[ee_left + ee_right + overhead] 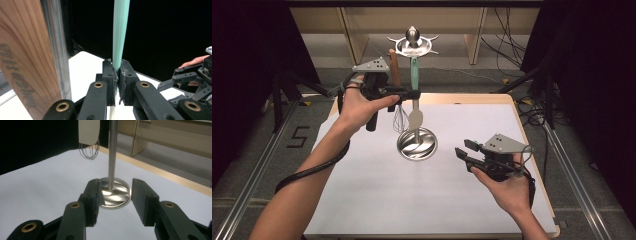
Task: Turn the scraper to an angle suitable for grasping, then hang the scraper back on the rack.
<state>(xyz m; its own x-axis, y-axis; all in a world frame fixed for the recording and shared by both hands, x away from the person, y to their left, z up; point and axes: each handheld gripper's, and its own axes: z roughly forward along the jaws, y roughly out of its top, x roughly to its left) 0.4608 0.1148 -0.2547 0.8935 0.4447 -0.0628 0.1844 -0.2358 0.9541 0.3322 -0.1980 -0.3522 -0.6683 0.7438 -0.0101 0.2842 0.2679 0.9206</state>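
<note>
Left tongs [412, 93] raised level near the surface's [362, 200] far edge, pinching the hanging teal-handled spatula [414, 75] on the steel rack [416, 142], right tongs [463, 152] spread, empty, low by the right edge, aimed at the rack's base.

Looking like a lab recording bay. Black curtains [242, 50] are flanking the white table [362, 200]. Loose cables [512, 40] and floor rails [257, 170] are lying around it.

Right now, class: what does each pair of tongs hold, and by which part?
The left tongs clamp the teal spatula low on its handle. The right tongs hold nothing.
</note>
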